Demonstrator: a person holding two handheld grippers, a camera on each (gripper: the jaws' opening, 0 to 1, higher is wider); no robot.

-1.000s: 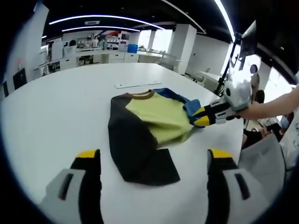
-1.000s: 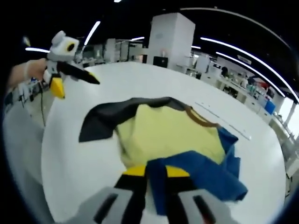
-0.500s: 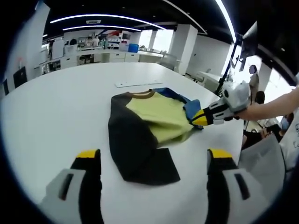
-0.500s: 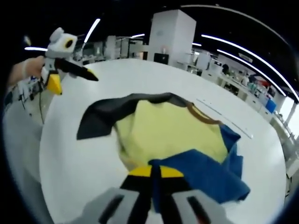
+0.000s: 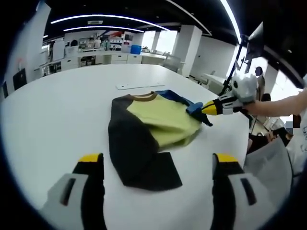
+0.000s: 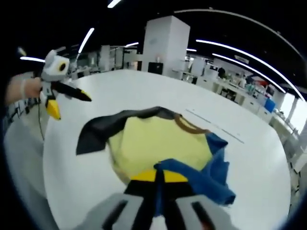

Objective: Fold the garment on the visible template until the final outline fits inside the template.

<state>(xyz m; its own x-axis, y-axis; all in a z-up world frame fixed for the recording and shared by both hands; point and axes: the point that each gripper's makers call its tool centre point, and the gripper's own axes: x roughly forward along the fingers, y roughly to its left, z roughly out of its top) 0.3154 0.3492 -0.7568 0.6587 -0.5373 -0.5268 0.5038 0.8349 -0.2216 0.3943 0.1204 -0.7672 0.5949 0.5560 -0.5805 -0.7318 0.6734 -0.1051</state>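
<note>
The T-shirt [image 5: 144, 129], yellow-bodied with a blue and a dark sleeve, lies half folded mid-table [image 5: 57, 110]. The right gripper [image 6: 156, 176] pinches its blue sleeve [image 6: 206, 179] at the shirt's 3 o'clock edge in the left gripper view. The left gripper [image 5: 158, 160] hangs wide open and empty at the shirt's 6 o'clock.

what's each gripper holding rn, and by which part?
Right gripper is shut on the garment's blue sleeve, pinching its edge. Left gripper is open, holding nothing.
</note>
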